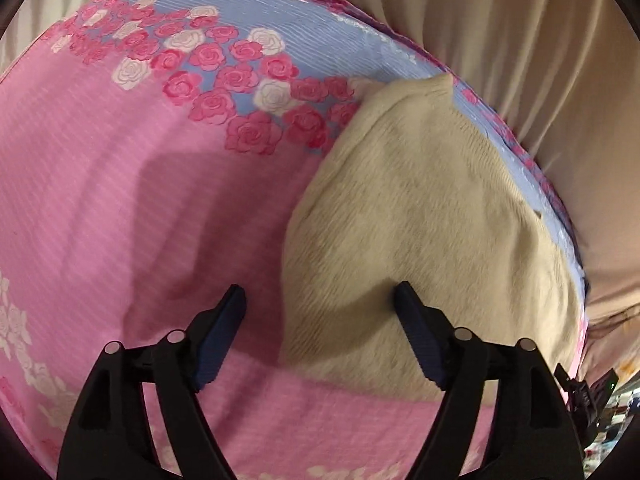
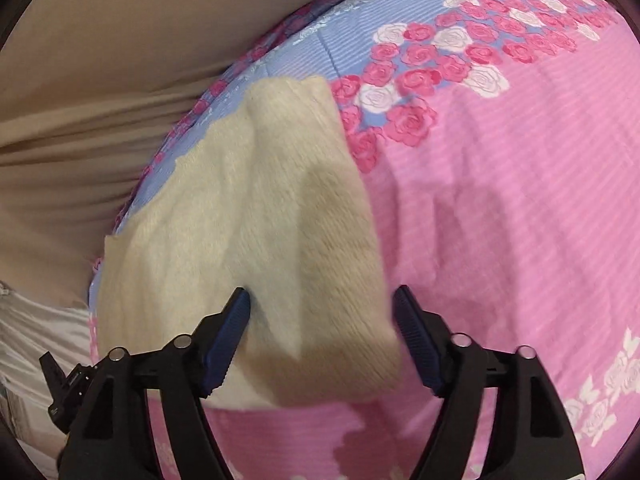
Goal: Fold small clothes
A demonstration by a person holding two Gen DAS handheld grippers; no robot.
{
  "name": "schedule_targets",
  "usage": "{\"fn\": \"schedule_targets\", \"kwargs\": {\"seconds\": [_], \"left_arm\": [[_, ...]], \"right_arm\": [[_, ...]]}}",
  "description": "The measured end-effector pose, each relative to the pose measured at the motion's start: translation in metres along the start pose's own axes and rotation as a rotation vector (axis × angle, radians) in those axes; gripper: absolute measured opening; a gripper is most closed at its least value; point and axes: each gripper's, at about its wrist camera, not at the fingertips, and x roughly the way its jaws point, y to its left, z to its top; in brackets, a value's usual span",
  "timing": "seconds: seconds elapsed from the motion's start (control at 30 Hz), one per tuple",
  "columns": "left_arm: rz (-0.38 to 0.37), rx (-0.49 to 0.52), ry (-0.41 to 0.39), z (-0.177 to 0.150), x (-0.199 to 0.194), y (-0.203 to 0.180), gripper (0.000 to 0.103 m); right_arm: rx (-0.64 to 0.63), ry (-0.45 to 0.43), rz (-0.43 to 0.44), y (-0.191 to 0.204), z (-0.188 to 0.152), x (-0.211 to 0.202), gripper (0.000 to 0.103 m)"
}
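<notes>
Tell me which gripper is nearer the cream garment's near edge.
Right, though it's close. The right gripper straddles a corner of the cream garment, jaws open. The left gripper is open at its other side, one finger over it, one over the pink sheet.

**A bedroom at home**

The working surface is a bed, spread with a pink bedsheet (image 1: pixel 120 208) printed with pink and white roses and a lilac-blue band along one edge. Behind the bed hangs a beige curtain (image 1: pixel 520 60) falling in long soft pleats, seen in both wrist views. A cream fluffy knitted garment (image 2: pixel 256 248) lies on the sheet near that edge, household laundry rather than stock. At the far lower corner of the left view a sliver of cluttered, colourful items shows, too small and blurred to identify.
</notes>
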Motion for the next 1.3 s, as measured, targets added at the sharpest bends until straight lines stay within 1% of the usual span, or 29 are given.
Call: {"fn": "schedule_targets", "kwargs": {"seconds": [0.03,0.07,0.1,0.13,0.27,0.37,0.43,0.5,0.53,0.6,0.67,0.73,0.77,0.8,0.83,0.87,0.9,0.93,0.97,1.0,1.03,1.07,1.13,1.17,1.2,1.23,1.27,1.3], "left_arm": [[-0.073,-0.007,0.03,0.003,0.005,-0.002,0.028],[-0.087,-0.025,0.058,0.005,0.008,-0.003,0.024],[-0.084,-0.047,0.056,0.007,0.006,-0.003,0.02],[-0.103,-0.062,0.061,0.009,0.001,-0.003,0.017],[-0.173,-0.082,0.045,0.005,-0.036,-0.003,0.015],[-0.199,-0.059,0.063,-0.012,-0.064,-0.006,0.014],[-0.192,-0.04,0.088,-0.031,-0.078,-0.003,0.014],[-0.163,-0.002,0.12,-0.062,-0.089,0.001,0.014],[-0.155,0.005,0.134,-0.073,-0.092,0.006,0.014],[-0.123,0.012,0.181,-0.106,-0.095,0.02,0.014],[-0.062,0.018,0.207,-0.134,-0.094,0.033,0.012],[-0.014,0.044,0.223,-0.154,-0.087,0.041,0.014],[-0.002,0.051,0.225,-0.157,-0.084,0.043,0.018],[0.01,0.052,0.221,-0.159,-0.082,0.045,0.019],[0.024,0.05,0.198,-0.156,-0.088,0.043,0.02],[0.028,0.054,0.172,-0.152,-0.096,0.038,0.02],[0.035,0.077,0.123,-0.144,-0.111,0.028,0.02],[0.045,0.103,0.058,-0.136,-0.128,0.016,0.021],[0.05,0.128,0.006,-0.13,-0.14,0.007,0.032],[0.055,0.153,-0.046,-0.122,-0.15,-0.005,0.039],[0.065,0.169,-0.087,-0.115,-0.155,-0.018,0.044],[0.038,0.194,-0.117,-0.107,-0.155,-0.034,0.044],[0.011,0.246,-0.111,-0.101,-0.137,-0.051,0.044],[0.037,0.286,-0.101,-0.101,-0.119,-0.065,0.044],[0.059,0.305,-0.087,-0.103,-0.104,-0.068,0.044],[0.083,0.316,-0.049,-0.103,-0.08,-0.07,0.044],[0.112,0.306,-0.028,-0.107,-0.064,-0.071,0.043],[0.14,0.291,0.007,-0.11,-0.044,-0.063,0.043]], "right_arm": [[0.011,0.019,0.016,0.002,0.002,0.003,0.036],[0.012,0.018,0.02,0.005,0.004,0.002,0.029],[0.011,0.015,0.023,0.007,0.006,0.0,0.025],[0.016,0.008,0.033,0.009,0.008,-0.006,0.023],[-0.002,-0.034,0.063,0.017,0.011,-0.05,0.013],[-0.053,-0.045,0.035,0.022,0.003,-0.087,0.012],[-0.087,-0.043,-0.005,0.02,-0.008,-0.104,0.012],[-0.094,-0.025,-0.031,0.007,-0.027,-0.118,0.011],[-0.091,-0.012,-0.046,-0.002,-0.04,-0.124,0.011],[-0.082,0.019,-0.085,-0.022,-0.066,-0.13,0.011],[-0.062,0.057,-0.114,-0.041,-0.099,-0.132,0.011],[-0.076,0.101,-0.141,-0.051,-0.123,-0.124,0.017],[-0.09,0.121,-0.168,-0.056,-0.132,-0.116,0.028],[-0.096,0.113,-0.178,-0.062,-0.136,-0.116,0.034],[-0.09,0.087,-0.19,-0.065,-0.136,-0.12,0.034],[-0.058,0.045,-0.212,-0.064,-0.13,-0.133,0.037],[-0.044,-0.002,-0.21,-0.061,-0.124,-0.145,0.038],[-0.063,-0.082,-0.183,-0.05,-0.116,-0.164,0.038],[-0.102,-0.129,-0.161,-0.039,-0.11,-0.175,0.03],[-0.17,-0.153,-0.145,-0.021,-0.101,-0.181,0.019],[-0.225,-0.135,-0.135,-0.004,-0.092,-0.178,0.014],[-0.266,-0.111,-0.119,0.01,-0.086,-0.169,0.01],[-0.328,-0.091,-0.108,0.03,-0.082,-0.146,0.009],[-0.345,-0.072,-0.114,0.035,-0.079,-0.125,0.009],[-0.342,-0.055,-0.122,0.036,-0.077,-0.108,0.009],[-0.331,-0.02,-0.148,0.031,-0.074,-0.084,0.009],[-0.325,0.025,-0.201,0.022,-0.072,-0.062,0.009],[-0.32,0.07,-0.247,0.011,-0.072,-0.045,0.002]]}}
